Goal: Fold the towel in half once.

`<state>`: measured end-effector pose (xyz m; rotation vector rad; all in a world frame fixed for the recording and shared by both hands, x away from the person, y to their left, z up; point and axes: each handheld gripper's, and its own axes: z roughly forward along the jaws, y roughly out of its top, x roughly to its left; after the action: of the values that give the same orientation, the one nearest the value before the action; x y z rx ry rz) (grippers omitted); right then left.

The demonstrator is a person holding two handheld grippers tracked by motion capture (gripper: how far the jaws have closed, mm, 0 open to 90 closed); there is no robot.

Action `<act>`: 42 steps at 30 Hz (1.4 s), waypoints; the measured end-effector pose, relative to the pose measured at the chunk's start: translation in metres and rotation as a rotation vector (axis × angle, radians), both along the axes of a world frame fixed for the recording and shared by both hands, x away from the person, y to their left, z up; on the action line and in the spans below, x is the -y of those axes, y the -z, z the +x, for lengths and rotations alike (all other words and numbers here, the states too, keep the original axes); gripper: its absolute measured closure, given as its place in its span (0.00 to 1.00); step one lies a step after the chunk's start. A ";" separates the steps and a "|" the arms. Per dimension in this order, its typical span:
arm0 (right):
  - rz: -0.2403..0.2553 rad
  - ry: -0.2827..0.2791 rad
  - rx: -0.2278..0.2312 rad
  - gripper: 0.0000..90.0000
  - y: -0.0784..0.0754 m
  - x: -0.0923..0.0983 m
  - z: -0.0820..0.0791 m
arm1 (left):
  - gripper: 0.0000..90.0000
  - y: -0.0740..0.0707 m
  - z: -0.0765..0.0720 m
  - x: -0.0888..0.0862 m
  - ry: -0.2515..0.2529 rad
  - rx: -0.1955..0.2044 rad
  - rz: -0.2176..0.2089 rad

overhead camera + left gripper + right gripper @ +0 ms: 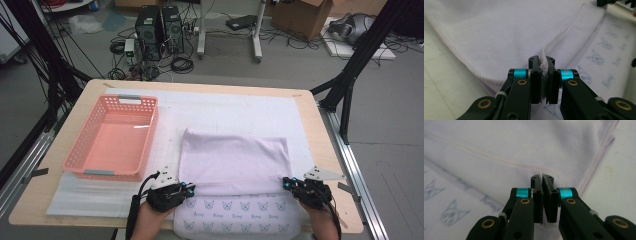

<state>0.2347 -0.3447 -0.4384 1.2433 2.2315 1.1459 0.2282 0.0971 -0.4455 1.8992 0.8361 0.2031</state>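
Observation:
A pale lilac towel (235, 155) lies folded on the white mat, its cat-printed underside (235, 215) showing along the near edge. My left gripper (189, 189) sits at the left end of the folded-over hem and is shut on it. In the left gripper view the stitched hem (559, 37) runs straight into the pinched jaws of the left gripper (542, 62). My right gripper (286, 182) holds the right end of the same hem. In the right gripper view the right gripper (542, 178) is shut, with towel cloth (511, 142) caught between its pads near the towel's corner.
An empty pink plastic basket (80, 145) stands on the left of the table. The white mat (240, 107) covers most of the wooden tabletop (320, 130). Computer towers, cables and boxes lie on the floor beyond the far edge.

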 end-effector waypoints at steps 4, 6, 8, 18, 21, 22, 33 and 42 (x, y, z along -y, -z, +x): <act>0.024 -0.015 0.017 0.97 -0.009 0.007 -0.021 | 0.94 -0.008 -0.011 -0.006 0.025 -0.004 -0.042; 0.028 -0.021 0.021 0.97 -0.011 0.010 -0.031 | 0.93 -0.008 -0.018 -0.008 0.030 -0.019 -0.050; 0.034 -0.030 0.013 0.97 -0.013 0.011 -0.042 | 0.93 -0.008 -0.025 -0.009 0.039 -0.028 -0.045; 0.066 0.009 0.011 0.75 -0.020 0.020 -0.067 | 0.50 -0.015 -0.025 -0.030 -0.015 0.002 -0.182; 0.086 0.042 0.049 0.73 -0.027 0.020 -0.060 | 0.50 -0.020 -0.012 -0.038 -0.053 0.028 -0.217; 0.071 0.052 0.056 0.73 -0.028 0.018 -0.054 | 0.50 -0.021 -0.007 -0.039 -0.071 0.034 -0.212; -0.060 0.148 -0.022 0.83 0.008 0.005 0.002 | 0.58 0.006 0.039 -0.023 -0.162 -0.087 0.014; -0.056 0.119 -0.016 0.96 0.003 0.005 -0.009 | 0.95 0.004 0.030 -0.016 -0.138 -0.065 0.067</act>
<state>0.2258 -0.3501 -0.4414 1.3472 2.1542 1.0261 0.2578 0.1128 -0.4492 1.9201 1.0169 0.2576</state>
